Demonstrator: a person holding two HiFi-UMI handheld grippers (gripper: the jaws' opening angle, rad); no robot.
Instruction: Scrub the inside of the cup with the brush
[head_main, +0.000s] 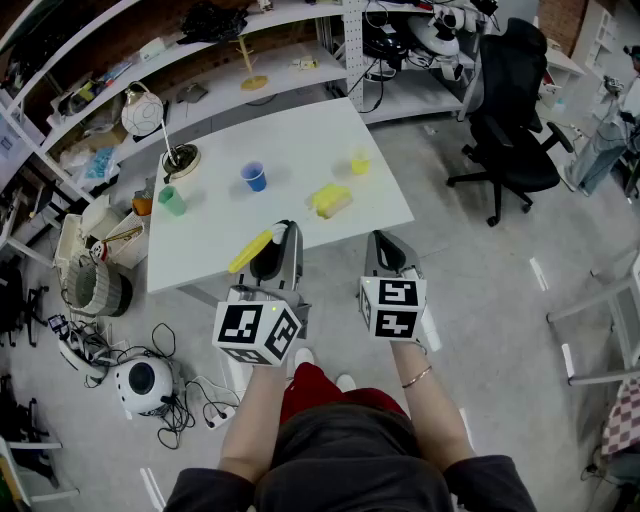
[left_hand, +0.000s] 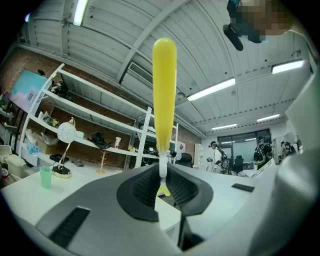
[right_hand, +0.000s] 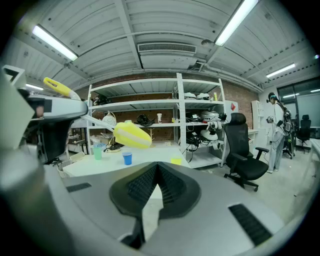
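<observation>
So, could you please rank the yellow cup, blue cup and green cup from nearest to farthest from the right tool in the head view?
1. Yellow cup, near the table's right edge, just ahead of the right tool.
2. Blue cup, mid-table.
3. Green cup, far left.

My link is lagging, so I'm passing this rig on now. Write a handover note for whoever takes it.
Left hand-held gripper: shut on the brush, by the table's near edge.
Right hand-held gripper: shut, empty.
Blue cup, green cup and yellow cup stand on the table, untouched.
Done: brush in hand. Left: take a cup, scrub its inside.
</observation>
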